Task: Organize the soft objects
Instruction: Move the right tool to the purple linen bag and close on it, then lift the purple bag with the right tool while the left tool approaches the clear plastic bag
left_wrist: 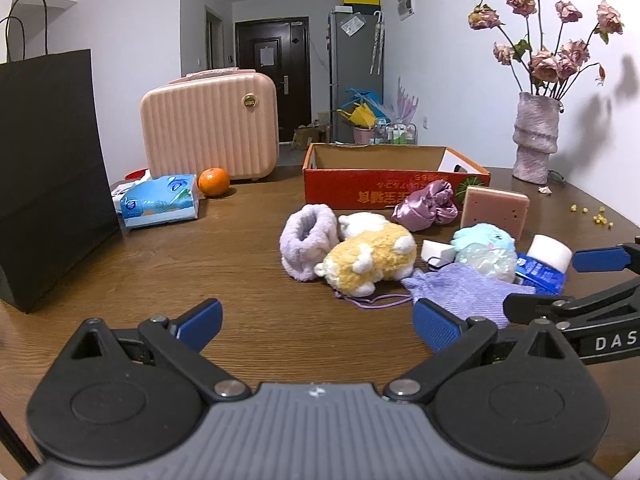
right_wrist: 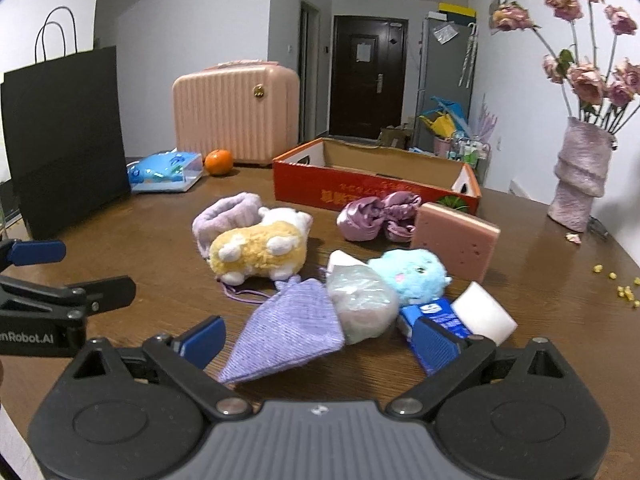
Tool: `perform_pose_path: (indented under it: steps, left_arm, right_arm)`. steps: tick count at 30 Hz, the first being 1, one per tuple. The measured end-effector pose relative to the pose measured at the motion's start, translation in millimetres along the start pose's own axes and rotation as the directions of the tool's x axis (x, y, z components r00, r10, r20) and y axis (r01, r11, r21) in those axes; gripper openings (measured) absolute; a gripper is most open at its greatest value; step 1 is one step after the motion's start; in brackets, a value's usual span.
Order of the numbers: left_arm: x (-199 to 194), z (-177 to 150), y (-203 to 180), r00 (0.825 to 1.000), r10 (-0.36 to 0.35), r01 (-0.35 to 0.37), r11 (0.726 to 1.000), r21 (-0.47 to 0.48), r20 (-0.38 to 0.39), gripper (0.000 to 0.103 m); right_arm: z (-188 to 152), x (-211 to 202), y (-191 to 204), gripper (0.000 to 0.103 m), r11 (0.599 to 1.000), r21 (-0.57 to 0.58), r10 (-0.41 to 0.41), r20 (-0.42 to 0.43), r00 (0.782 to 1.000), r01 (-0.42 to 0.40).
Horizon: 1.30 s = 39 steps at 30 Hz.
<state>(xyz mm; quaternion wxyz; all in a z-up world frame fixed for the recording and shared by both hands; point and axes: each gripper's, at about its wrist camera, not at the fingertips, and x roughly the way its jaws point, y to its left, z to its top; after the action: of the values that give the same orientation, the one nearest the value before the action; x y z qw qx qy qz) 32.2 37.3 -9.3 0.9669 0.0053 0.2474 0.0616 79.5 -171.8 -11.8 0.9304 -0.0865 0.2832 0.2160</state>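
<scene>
Soft things lie in a heap on the brown table (left_wrist: 224,264): a yellow and white plush (left_wrist: 370,260) (right_wrist: 258,250), a lilac fluffy band (left_wrist: 304,240) (right_wrist: 224,214), a purple knitted pouch (left_wrist: 468,294) (right_wrist: 288,330), a blue plush (left_wrist: 484,240) (right_wrist: 414,274), a satin purple scrunchie (left_wrist: 426,204) (right_wrist: 378,216), a pink sponge (left_wrist: 494,210) (right_wrist: 456,238) and a white sponge (left_wrist: 550,250) (right_wrist: 484,312). An open red cardboard box (left_wrist: 360,184) (right_wrist: 360,188) stands behind them. My left gripper (left_wrist: 318,326) is open and empty, short of the heap. My right gripper (right_wrist: 318,338) is open, its jaws either side of the knitted pouch.
A black paper bag (left_wrist: 52,176) stands at the left. A pink case (left_wrist: 210,130), a tissue pack (left_wrist: 160,200) and an orange (left_wrist: 214,182) sit at the back. A vase of dried roses (left_wrist: 534,136) stands at the right, with yellow crumbs (left_wrist: 598,214) near it.
</scene>
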Motion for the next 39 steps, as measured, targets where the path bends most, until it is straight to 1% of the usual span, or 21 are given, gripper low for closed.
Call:
perform_pose_path:
  steps: [4,11,22,25,26,27,29,33,39]
  left_arm:
    - [6,-1,6,1.000,0.008,-0.008,1.000,-0.004,-0.006,0.103]
    - [17,-3,15,1.000,0.028,-0.028,1.000,-0.007,-0.012,0.103]
    - [30,-6,26,0.999,0.018,-0.019,1.000,-0.022,-0.028,0.103]
    - [32,-7,28,0.999,0.017,-0.018,0.999,-0.029,-0.033,0.103]
    - [33,-7,29,0.999,0.016,-0.017,0.999,-0.032,-0.034,0.103]
    - [33,-7,30,0.999,0.017,-0.018,0.999,-0.034,-0.035,0.103]
    - [34,-8,31,0.999,0.015,-0.017,0.999,-0.038,-0.036,0.103]
    - [34,-10,32,0.999,0.015,-0.016,0.999,-0.043,-0.040,0.103]
    - [34,-11,33,0.999,0.013,-0.015,0.999,-0.050,-0.044,0.103]
  right_arm:
    - [1,15,6,0.095,1.000,-0.006,0.012,-0.027,1.000,-0.012]
    - [-2,39,12,0.086,1.000,0.002,0.020,-0.080,0.997,-0.020]
    - [-3,67,16,0.071,1.000,0.025,0.018,-0.132,0.991,-0.014]
    - [-4,73,18,0.061,1.000,0.024,0.023,-0.141,0.990,-0.020]
    - [-4,74,19,0.056,0.999,0.025,0.030,-0.145,0.989,-0.027]
    - [-4,75,20,0.051,0.999,0.026,0.033,-0.145,0.989,-0.030]
    - [-6,75,21,0.046,0.999,0.025,0.040,-0.142,0.989,-0.037]
    - [-8,73,21,0.041,0.999,0.025,0.049,-0.125,0.991,-0.046]
    - [-11,67,20,0.035,0.998,0.032,0.066,-0.112,0.992,-0.063]
